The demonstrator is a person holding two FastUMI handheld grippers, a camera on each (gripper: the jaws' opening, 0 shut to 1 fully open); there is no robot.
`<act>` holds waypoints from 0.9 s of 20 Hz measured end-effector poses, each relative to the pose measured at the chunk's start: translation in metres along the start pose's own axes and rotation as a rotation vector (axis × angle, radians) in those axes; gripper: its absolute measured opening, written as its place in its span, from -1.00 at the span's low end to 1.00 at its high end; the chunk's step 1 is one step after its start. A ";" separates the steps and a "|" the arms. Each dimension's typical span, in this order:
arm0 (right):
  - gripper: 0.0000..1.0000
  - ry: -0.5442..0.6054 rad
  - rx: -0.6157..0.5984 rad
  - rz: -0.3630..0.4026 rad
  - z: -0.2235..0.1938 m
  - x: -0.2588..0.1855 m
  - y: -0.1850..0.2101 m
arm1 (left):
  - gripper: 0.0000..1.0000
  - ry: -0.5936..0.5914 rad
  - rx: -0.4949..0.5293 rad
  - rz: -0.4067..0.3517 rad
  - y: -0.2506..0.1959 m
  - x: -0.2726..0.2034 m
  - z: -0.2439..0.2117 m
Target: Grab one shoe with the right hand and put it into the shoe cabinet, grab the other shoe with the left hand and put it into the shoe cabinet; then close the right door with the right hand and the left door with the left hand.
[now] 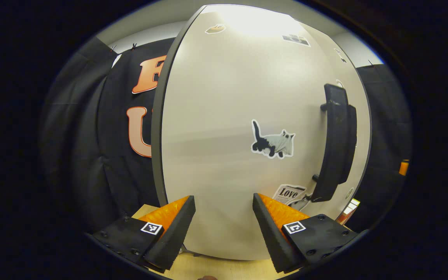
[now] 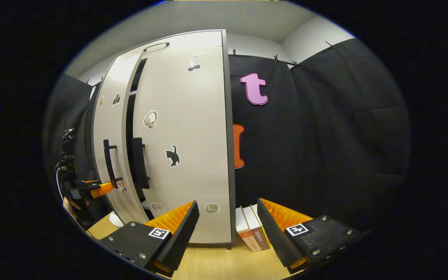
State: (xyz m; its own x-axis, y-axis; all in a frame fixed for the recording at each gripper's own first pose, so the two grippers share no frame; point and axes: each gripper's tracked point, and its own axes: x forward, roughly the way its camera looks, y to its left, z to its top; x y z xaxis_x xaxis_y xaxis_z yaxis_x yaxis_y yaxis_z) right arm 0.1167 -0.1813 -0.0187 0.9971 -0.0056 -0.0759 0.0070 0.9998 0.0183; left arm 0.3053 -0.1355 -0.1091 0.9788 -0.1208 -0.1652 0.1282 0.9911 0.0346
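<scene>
Left hand-held gripper (image 1: 224, 221): jaws apart, nothing between the fingers, pointing level and forward. Right hand-held gripper (image 2: 228, 229): jaws apart, empty, same level pose. In the right gripper view the left hand-held gripper appears far left, a hand (image 2: 70, 205) holding it.

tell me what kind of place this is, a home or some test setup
Probably a staged recording booth, not a home: black cloth hangs clipped as the walls, a lone sticker-covered shoe cabinet stands on a wooden floor, and a few books lean beside it.
</scene>
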 end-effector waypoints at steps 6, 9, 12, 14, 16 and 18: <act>0.85 -0.041 0.002 0.028 0.043 -0.013 0.004 | 0.93 -0.079 -0.007 0.001 0.012 -0.083 0.093; 0.85 -0.058 -0.008 0.043 0.063 -0.024 0.005 | 0.94 -0.092 -0.035 -0.002 0.026 -0.115 0.119; 0.85 -0.074 -0.006 0.055 0.082 -0.038 0.004 | 0.94 -0.100 -0.053 0.027 0.048 -0.144 0.137; 0.85 -0.095 -0.008 0.058 0.096 -0.048 0.002 | 0.94 -0.112 -0.053 0.058 0.067 -0.166 0.153; 0.85 -0.113 -0.014 0.054 0.109 -0.058 -0.002 | 0.97 -0.130 -0.066 0.085 0.084 -0.189 0.170; 0.85 -0.133 -0.020 0.048 0.121 -0.068 -0.009 | 0.97 -0.147 -0.072 0.119 0.100 -0.211 0.184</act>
State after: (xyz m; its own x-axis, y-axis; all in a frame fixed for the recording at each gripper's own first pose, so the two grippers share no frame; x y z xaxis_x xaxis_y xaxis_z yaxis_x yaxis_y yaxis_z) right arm 0.0583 -0.1922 0.1067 0.9975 0.0416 0.0570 -0.0416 0.9991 -0.0017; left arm 0.1409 -0.0210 0.1101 0.9998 -0.0042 -0.0184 0.0037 0.9997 -0.0259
